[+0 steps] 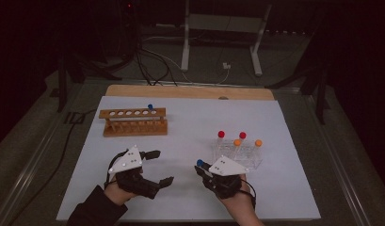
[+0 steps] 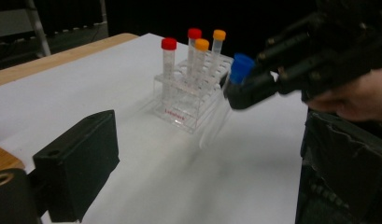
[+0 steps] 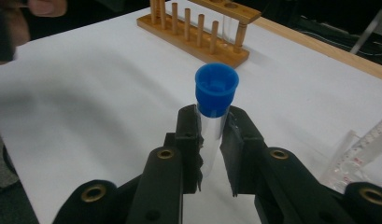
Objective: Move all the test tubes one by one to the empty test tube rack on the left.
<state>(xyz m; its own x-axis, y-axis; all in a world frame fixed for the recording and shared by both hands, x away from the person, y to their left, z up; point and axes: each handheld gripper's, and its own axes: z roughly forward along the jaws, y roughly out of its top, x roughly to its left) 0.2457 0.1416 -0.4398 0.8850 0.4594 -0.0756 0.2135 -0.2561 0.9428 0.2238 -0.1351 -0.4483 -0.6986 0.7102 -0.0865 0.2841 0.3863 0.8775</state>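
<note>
Blue-capped tube [image 3: 215,100] in transfer. I see the tube clamped between the two jaws of the right gripper [image 3: 212,135], which close on its clear body just under the cap; the cap stands clear above the jaw tips. In the high view the blue cap [image 1: 199,163] sits at the front left corner of the right gripper [image 1: 206,168], above the white sheet [image 1: 190,197] and off its surface. In the left gripper view the same tube [image 2: 235,79] slants down from the right gripper's jaws, its lower part blurred.

Just beyond the right gripper and slightly to its right stands a clear plastic rack [image 1: 237,155] holding two red-capped tubes [image 1: 221,134] and two orange-capped tubes [image 1: 237,142]. Ahead of the tube, well apart across the sheet, I see a wooden rack [image 3: 198,32]; in the high view it carries one more blue-capped tube at its right end [image 1: 150,107].

The left gripper [image 1: 155,167] hangs over the sheet beside the right one, near but apart. Its jaws stand wide apart with nothing between them, as its own view shows [image 2: 198,163].
</note>
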